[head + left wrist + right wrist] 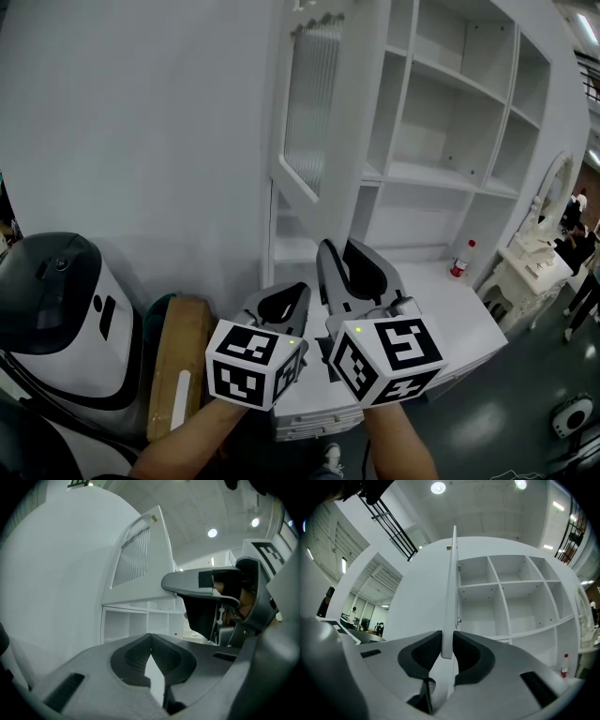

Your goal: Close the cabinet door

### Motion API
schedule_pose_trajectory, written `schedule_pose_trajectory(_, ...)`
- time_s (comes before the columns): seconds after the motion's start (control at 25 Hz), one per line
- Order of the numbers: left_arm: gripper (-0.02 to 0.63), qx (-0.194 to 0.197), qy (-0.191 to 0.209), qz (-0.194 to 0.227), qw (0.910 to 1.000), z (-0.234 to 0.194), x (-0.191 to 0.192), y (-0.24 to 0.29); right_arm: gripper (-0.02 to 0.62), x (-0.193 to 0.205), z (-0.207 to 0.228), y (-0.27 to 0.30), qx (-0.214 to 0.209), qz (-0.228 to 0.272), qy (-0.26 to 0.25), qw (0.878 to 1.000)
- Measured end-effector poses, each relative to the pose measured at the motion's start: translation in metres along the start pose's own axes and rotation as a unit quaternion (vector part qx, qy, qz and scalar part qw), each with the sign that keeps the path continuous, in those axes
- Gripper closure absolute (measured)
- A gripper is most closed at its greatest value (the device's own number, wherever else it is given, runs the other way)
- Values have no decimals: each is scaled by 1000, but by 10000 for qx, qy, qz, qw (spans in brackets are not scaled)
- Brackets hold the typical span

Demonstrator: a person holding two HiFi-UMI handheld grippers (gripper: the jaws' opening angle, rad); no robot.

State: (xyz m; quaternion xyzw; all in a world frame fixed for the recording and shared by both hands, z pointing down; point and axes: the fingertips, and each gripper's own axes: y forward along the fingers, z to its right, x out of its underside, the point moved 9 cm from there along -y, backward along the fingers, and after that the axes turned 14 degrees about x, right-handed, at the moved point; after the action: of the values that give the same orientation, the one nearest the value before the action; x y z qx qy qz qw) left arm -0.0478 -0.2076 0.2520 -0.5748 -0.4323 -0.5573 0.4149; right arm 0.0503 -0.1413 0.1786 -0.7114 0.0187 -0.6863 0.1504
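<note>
Cabinet door [319,103] stands swung open in the upper middle of the head view, its long axis upright and its ribbed glass pane facing left. It juts out from the left side of the white shelf cabinet [450,112] toward the camera. In the right gripper view the door [452,597] shows edge-on as a thin vertical line at centre. The right tool [446,637] is clenched on its lower edge, one pad on each face. The left tool [150,637] sits just left of it, jaws together and empty. A red-capped bottle [458,260] stands on the surface [450,309] at right.
</note>
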Motion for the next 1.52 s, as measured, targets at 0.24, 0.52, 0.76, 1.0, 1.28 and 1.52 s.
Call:
schedule_pose_trajectory(0.24, 594, 7, -14, 14, 10000, 6, -1, 23, 515, 2, 25, 4, -106, 0, 68, 9999)
schedule_pose_trajectory(0.52, 594, -28, 11, -10, 10000, 13, -3, 50, 515, 2, 55, 12, -246, -9, 122, 9996)
schedule_pose_trajectory(0.76, 594, -59, -7, 15, 10000, 15, -4, 72, 515, 4, 79, 21, -386, -51, 196, 9990)
schedule_pose_trajectory(1.0, 594, -75, -26, 7, 10000, 18, -4, 96, 512, 7, 102, 30, -494, -11, 243, 9985)
schedule_pose_trajectory(1.28, 594, -148, 3, -36, 9999, 14, -7, 119, 505, 11, 129, 45, -572, -15, 322, 9978)
schedule_pose_trajectory(1.52, 594, -181, 22, -54, 9998, 10, -7, 142, 495, 15, 151, 62, -629, -48, 431, 9971)
